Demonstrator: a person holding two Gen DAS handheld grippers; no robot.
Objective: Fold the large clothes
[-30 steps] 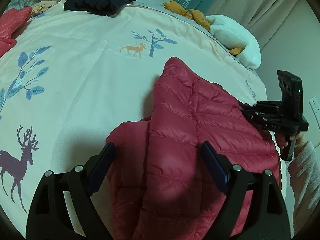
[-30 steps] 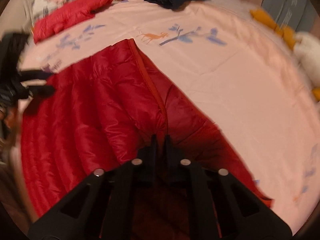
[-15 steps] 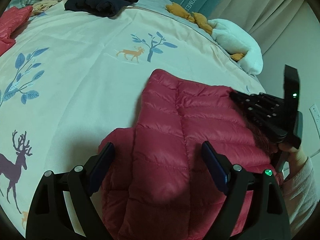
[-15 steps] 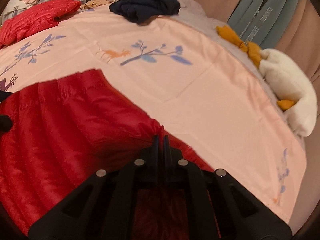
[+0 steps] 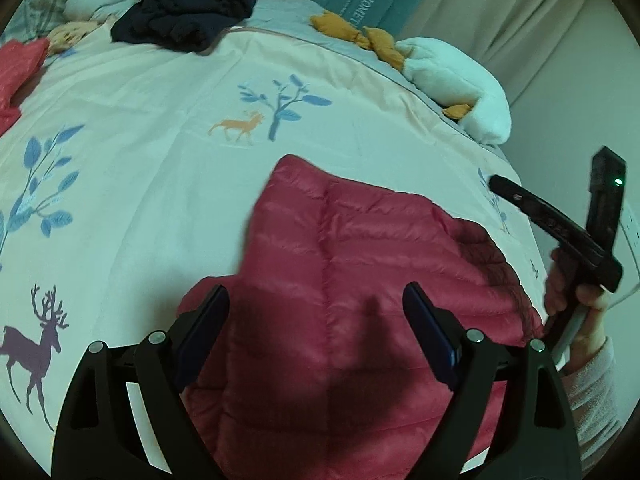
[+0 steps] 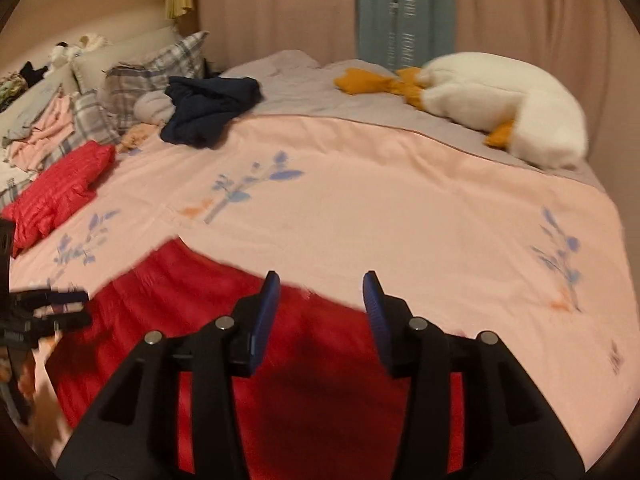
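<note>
Both grippers, left gripper (image 5: pixel 316 320) and right gripper (image 6: pixel 320 308), hang released over the red down jacket (image 5: pixel 360 280); puffy, light, slippery — pinch a seamed hem edge.

Home bedroom: bed (image 6: pixel 400 200), pillows (image 6: pixel 156 68), curtains (image 6: pixel 280 4).

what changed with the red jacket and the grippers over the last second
The right gripper was shut on the red down jacket and carried its flap across; its jaws now stand open and it has let go and lifted. The jacket lies folded on the bedspread. The left gripper stayed open above the jacket.
</note>
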